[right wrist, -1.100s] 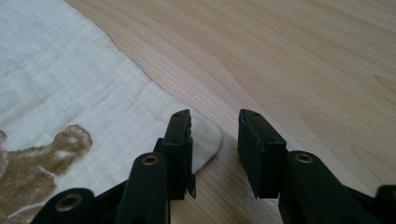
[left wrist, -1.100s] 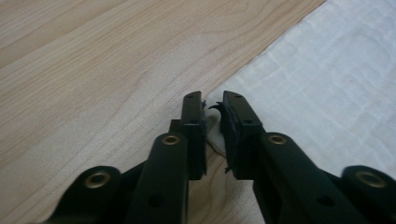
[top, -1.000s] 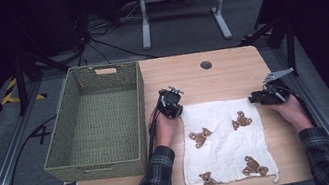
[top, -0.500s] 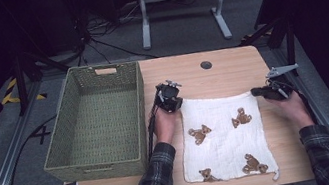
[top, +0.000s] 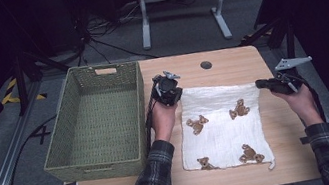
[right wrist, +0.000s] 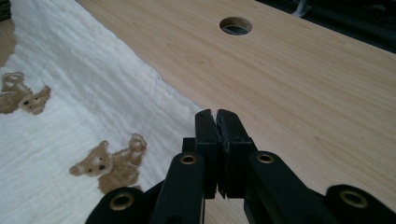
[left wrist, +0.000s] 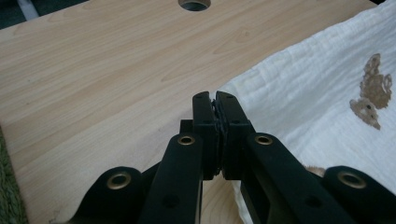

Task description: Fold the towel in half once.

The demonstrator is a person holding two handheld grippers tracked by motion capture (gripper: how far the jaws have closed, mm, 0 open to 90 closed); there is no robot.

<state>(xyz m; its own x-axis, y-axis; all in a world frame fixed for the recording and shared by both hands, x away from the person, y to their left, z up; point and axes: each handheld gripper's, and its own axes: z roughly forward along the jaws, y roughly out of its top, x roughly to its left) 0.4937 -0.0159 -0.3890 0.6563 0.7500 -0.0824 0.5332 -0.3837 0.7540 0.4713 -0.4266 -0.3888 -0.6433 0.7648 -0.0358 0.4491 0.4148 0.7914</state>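
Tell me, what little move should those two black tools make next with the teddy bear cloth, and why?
Probably open both and lower them onto the cloth's far corners. The left tool and the right tool each sit shut beside a far corner, seemingly holding nothing. The cloth lies flat on the table, with the basket waiting at the left, so gripping the corners looks like the first step to lifting or folding it.

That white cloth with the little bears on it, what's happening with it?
A person sits at a wooden table with a two-jaw gripper in each hand. The white bear-print cloth lies spread flat on the table, beside an empty green woven basket. The left gripper sits at the cloth's far left corner and the right gripper at its far right corner. Both have their jaws shut, and whether either has pinched the cloth I cannot tell. Nothing has gone into the basket yet.
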